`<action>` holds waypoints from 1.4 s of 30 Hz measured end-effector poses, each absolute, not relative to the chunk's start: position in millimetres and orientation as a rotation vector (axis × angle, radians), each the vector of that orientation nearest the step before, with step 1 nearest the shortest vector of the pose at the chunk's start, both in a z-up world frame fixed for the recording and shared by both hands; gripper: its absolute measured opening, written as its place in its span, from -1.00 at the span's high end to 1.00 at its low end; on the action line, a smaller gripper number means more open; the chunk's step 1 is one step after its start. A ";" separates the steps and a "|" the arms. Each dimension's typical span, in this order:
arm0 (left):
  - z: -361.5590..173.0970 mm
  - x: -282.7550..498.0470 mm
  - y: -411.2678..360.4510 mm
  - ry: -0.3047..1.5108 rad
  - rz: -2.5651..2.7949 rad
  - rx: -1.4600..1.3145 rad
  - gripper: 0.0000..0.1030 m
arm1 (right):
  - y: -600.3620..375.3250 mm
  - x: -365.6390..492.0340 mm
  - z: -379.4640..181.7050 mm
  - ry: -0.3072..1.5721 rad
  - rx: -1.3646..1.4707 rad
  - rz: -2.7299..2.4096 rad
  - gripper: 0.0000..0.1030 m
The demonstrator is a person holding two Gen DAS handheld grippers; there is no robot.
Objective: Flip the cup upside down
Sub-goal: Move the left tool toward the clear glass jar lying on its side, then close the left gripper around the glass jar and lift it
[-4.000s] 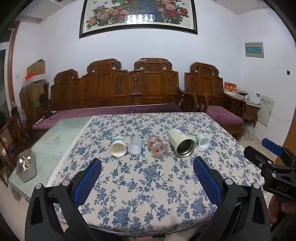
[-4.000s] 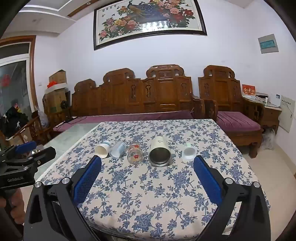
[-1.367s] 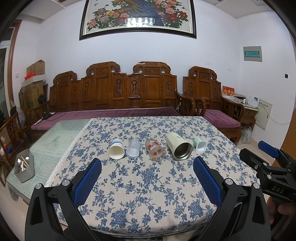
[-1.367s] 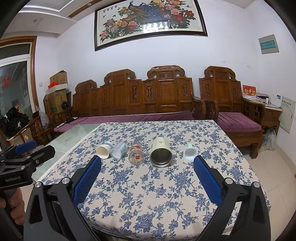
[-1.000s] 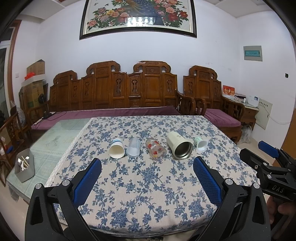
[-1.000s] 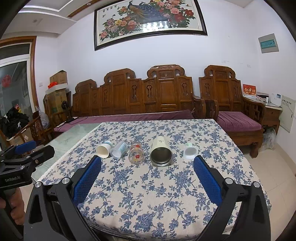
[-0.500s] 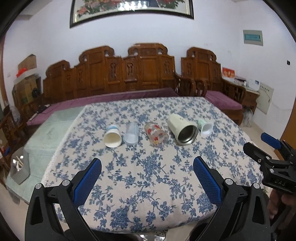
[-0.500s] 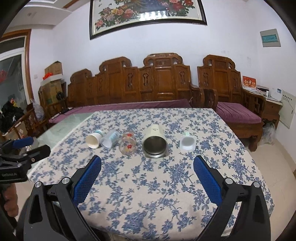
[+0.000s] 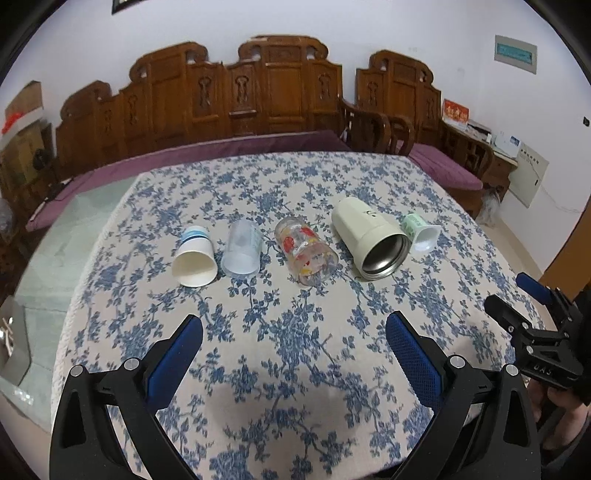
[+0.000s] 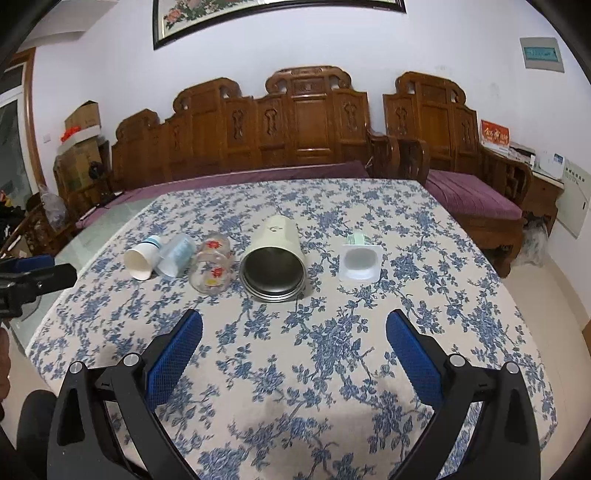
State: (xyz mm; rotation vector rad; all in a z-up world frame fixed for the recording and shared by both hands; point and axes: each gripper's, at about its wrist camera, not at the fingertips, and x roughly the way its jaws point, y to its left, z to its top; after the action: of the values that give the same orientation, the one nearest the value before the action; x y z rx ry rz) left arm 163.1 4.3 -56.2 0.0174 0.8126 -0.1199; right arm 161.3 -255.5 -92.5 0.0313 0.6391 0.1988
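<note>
Home living room, carved wooden sofa (image 10: 306, 122), floral tablecloth (image 10: 332, 332), framed flower painting (image 10: 258, 14)

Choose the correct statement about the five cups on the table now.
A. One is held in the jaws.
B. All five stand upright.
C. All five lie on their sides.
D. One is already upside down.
C: the paper cup, clear plastic cup, flowered glass, cream metal tumbler and small green cup all lie sideways on the tablecloth, mouths toward the cameras.
</note>
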 end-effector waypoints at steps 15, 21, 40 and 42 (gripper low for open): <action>-90.3 298.7 -13.6 0.941 -0.124 0.002 -0.85 | -256.6 202.2 -126.3 0.722 0.027 0.202 -0.95; -115.1 344.2 -22.2 1.038 -0.126 -0.013 -0.61 | -251.8 209.2 -139.0 0.750 0.038 0.219 -0.95; -182.7 407.5 -29.2 1.280 -0.077 -0.075 -0.31 | -246.2 213.1 -153.8 0.782 0.064 0.255 -0.95; -182.6 407.8 -28.9 1.276 -0.077 -0.076 -0.26 | -245.5 213.1 -156.1 0.790 0.063 0.260 -0.95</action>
State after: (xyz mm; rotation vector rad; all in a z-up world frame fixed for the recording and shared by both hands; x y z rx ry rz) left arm 407.8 -28.9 -182.6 -0.0758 1.2762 -0.0771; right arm 213.1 -245.4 -156.1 0.0626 0.7903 0.2601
